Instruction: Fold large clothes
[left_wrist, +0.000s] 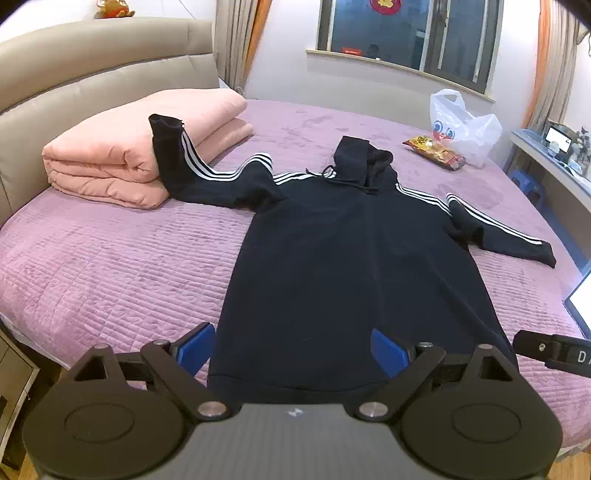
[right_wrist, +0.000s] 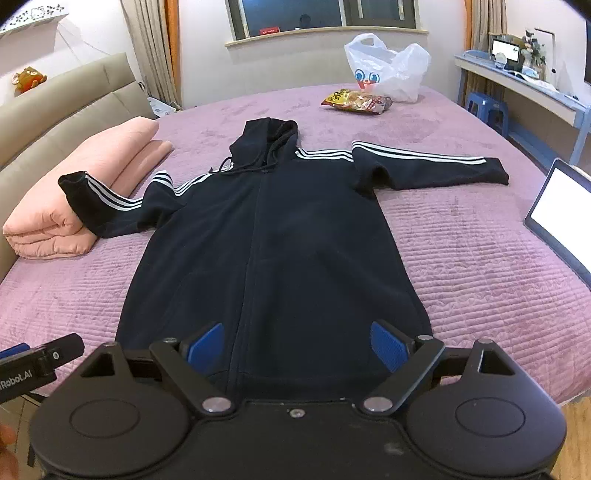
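A black hoodie lies flat on a purple bed, sleeves spread, one resting on a folded pink blanket. It looks thick, soft and floppy (best gripped at hem corners). Left claw and right claw hover open, holding nothing.

Black hoodie, white sleeve stripes (three); purple quilted bedspread; pink folded blanket.

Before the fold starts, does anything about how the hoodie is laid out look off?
One thing: the hoodie lies flat on the bed, but one sleeve climbs onto the folded pink quilt, its cuff raised. The other sleeve lies flat.
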